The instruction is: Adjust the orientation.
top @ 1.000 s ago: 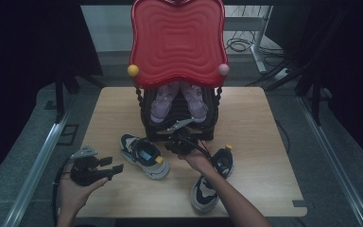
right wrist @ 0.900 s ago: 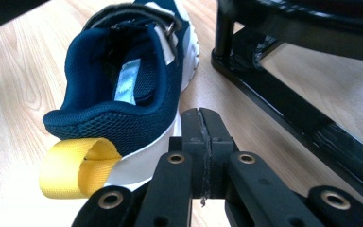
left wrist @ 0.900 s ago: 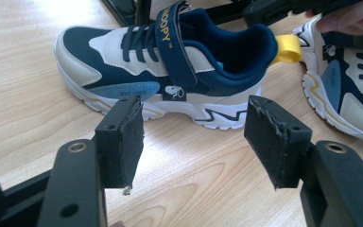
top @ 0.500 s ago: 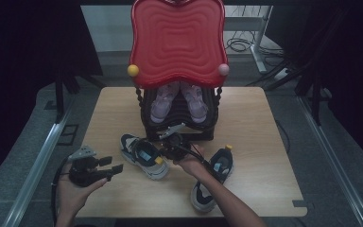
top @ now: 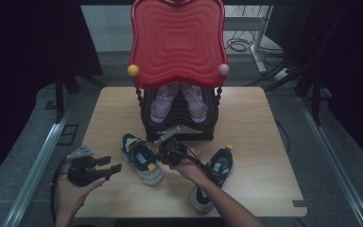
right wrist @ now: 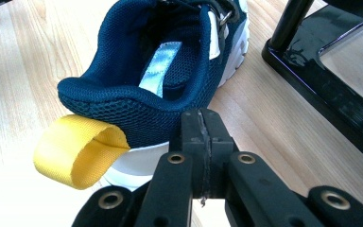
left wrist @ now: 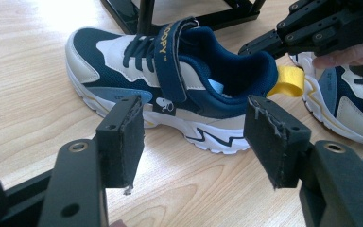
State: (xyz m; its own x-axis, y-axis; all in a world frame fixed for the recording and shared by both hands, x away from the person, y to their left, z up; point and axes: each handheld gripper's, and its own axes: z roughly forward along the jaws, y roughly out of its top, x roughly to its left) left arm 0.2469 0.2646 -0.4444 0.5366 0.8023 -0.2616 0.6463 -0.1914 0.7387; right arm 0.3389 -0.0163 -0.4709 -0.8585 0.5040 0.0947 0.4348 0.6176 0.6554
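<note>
A navy and white sneaker (top: 142,160) lies on the wooden table (top: 260,142), its heel with a yellow pull loop (right wrist: 75,151) toward the table's middle. My right gripper (top: 161,155) is shut with nothing between its pads. Its tips (right wrist: 202,127) sit just behind the sneaker's padded heel collar (right wrist: 137,101). My left gripper (top: 112,166) stands open near the table's front left, and the sneaker's side (left wrist: 170,90) lies beyond its fingers (left wrist: 123,142). In the left gripper view the right gripper (left wrist: 269,42) reaches toward the heel. A matching second sneaker (top: 212,178) lies under the right forearm.
A black shoe rack (top: 179,125) stands at the table's middle back with a pair of pink shoes (top: 177,101) on it and a red wavy panel (top: 177,40) on top. Its black base bar (right wrist: 321,90) runs close to the right of the right gripper.
The right gripper has shifted left and slightly down, toward the heel of the left sneaker. The left gripper has stayed where it was.
</note>
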